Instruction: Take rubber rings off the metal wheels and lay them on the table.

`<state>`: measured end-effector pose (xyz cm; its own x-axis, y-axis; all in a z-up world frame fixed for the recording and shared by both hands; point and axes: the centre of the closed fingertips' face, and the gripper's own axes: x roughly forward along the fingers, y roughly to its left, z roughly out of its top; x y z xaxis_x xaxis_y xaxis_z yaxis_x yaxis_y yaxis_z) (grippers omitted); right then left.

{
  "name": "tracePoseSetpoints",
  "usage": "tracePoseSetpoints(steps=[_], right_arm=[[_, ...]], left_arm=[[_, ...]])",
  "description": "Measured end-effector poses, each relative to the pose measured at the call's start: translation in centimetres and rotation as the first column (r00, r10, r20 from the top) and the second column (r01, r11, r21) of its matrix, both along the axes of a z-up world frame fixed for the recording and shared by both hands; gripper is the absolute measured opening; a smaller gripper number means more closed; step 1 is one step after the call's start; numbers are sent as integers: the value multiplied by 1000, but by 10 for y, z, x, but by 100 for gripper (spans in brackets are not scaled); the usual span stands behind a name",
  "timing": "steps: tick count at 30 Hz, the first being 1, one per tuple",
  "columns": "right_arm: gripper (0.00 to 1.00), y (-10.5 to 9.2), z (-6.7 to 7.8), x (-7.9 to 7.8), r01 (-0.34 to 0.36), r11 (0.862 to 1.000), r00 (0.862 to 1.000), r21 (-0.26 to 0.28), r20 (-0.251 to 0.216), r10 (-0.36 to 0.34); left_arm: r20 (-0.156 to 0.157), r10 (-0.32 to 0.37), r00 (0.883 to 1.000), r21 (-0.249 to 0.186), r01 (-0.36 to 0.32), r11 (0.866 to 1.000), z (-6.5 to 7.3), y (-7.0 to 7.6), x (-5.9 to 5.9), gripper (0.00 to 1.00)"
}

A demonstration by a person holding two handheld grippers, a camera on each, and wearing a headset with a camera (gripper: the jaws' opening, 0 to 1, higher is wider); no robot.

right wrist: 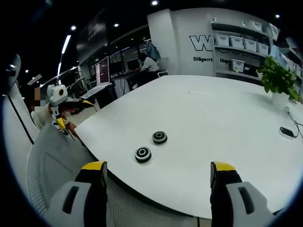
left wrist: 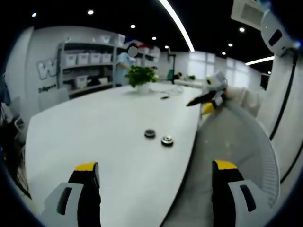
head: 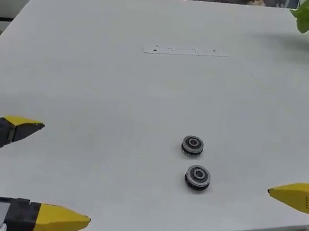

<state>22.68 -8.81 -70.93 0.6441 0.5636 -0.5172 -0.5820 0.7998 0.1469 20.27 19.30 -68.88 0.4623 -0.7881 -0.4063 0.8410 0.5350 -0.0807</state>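
Yellow-tipped and closest to the viewer, the left gripper (head: 65,173) reaches in over the near left edge of the table (head: 118,87), jaws spread wide and holding nothing. Across from it the right gripper (head: 290,172) comes in over the near right edge, also wide open and empty.

Between them, close to the near edge, two metal wheels lie flat and just apart: the near wheel (head: 197,176) and the far wheel (head: 192,145). Each has a dark band around a paler hub, which I take to be the rubber rings (right wrist: 137,155) seated on the rims.

The wheels look small, dense and rigid, likely to skate on the smooth top if pushed sideways. The rings should be soft, stretchy and grippy, and probably sit snugly in a groove. A sensible hold would be one gripper pinning the hub from above or across its faces, while the other pinches the outer band at one spot and peels it over the rim.
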Motion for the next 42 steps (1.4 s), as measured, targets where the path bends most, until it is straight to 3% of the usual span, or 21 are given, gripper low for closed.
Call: tracePoseSetpoints(steps=[5,8,14,23,27,29,34,37,42], right_arm=[[86,1,2,-1,-3,1000,1000,15,7,2],[87,3,3,-2,-9,1000,1000,27,-1,9],[90,7,6,-5,-30,997,999,69,-19,31],[89,17,3,-18,-136,988,987,73,-80,142],[86,18,7,-16,-157,983,983,94,-83,165],[87,19,6,-16,-176,981,979,79,-94,183],[86,22,18,-9,-227,972,971,66,-67,231],[86,24,31,0,-246,967,968,66,-31,249],[85,30,51,19,-290,956,957,52,29,289]], left_arm=[[-2,-1,1000,11,1,1000,-3,0,3,100],[1,7,1000,-14,-7,1000,1,-3,4,100],[2,22,1000,-22,-22,1000,1,-9,8,100],[5,46,999,-20,-46,999,5,-17,14,100],[14,56,998,-10,-56,998,7,-18,17,100],[20,60,998,-9,-60,998,11,-19,18,100],[43,55,998,12,-55,998,21,-23,20,100],[59,44,997,36,-46,998,27,-26,22,100],[97,25,995,35,-28,999,44,-34,33,100]])
